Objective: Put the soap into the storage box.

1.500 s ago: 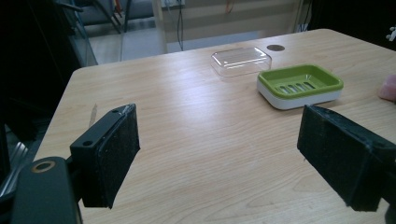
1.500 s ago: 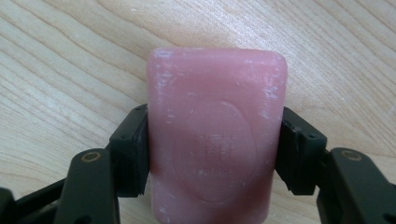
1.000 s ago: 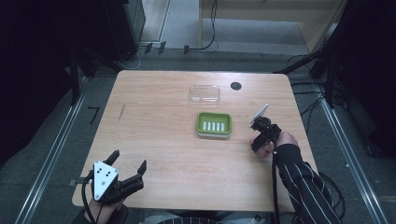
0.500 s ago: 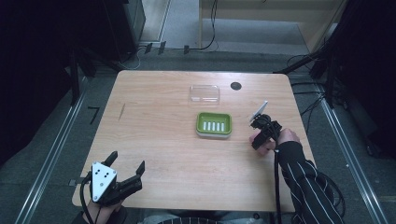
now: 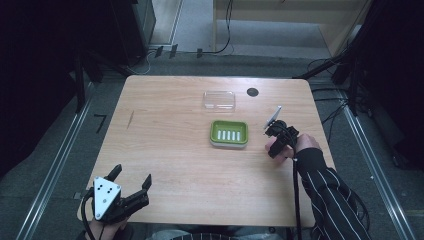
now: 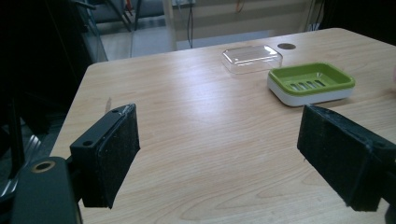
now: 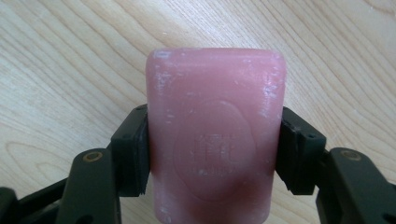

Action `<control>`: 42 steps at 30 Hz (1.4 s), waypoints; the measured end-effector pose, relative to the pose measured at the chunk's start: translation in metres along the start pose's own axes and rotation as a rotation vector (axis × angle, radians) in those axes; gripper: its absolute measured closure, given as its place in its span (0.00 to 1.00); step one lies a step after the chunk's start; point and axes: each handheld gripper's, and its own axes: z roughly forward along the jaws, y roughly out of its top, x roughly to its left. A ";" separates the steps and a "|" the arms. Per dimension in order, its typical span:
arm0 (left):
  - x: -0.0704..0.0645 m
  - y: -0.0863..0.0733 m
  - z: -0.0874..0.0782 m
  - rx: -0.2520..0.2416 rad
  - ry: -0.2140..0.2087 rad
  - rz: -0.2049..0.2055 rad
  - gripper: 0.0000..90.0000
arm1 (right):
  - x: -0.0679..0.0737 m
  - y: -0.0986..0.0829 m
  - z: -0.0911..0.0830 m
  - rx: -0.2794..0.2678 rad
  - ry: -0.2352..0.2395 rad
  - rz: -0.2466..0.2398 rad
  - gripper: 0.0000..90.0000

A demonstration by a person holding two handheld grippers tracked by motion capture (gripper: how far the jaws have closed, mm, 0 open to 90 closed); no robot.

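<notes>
- Right gripper [image 7: 212,154] is clamping a pink soap bar [image 7: 215,135], one black jaw pressing on each long side of the bar.
- An oval emblem with raised lettering is sitting on the bar's upper face; the letters are too worn and blurred to read.
- In the right gripper view the bar's long axis is running straight out from the jaws, rounded far end pointing away from the gripper over bare wood.
- In the high view the right gripper [image 5: 278,136] is sitting near the table's right edge, just right of the green soap dish [image 5: 229,133], not touching it; the pink bar [image 5: 272,146] is showing below it.
- The dish is lying with its long side across the table, slots showing in its floor.
- A clear plastic lid [image 5: 219,100] is lying just beyond the dish, apart from it.
- Left gripper [image 5: 131,189] is resting at the near left corner of the wooden table [image 5: 165,150], jaws spread wide and holding nothing.
- No brand or label is legible anywhere.
</notes>
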 end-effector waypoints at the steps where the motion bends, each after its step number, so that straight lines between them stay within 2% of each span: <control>1: 0.000 0.000 0.000 0.000 0.003 0.000 0.15 | 0.001 0.001 -0.001 -0.002 -0.004 0.001 0.43; 12: 0.001 -0.002 -0.004 0.002 0.018 -0.008 0.15 | 0.007 0.008 -0.007 -0.004 -0.010 -0.059 0.43; 30: 0.004 -0.003 -0.008 0.008 0.031 -0.013 0.15 | 0.007 0.024 -0.015 -0.013 -0.024 -0.138 0.43; 42: 0.004 -0.004 -0.009 0.008 0.038 -0.016 0.15 | 0.008 0.037 -0.022 -0.020 -0.030 -0.166 0.43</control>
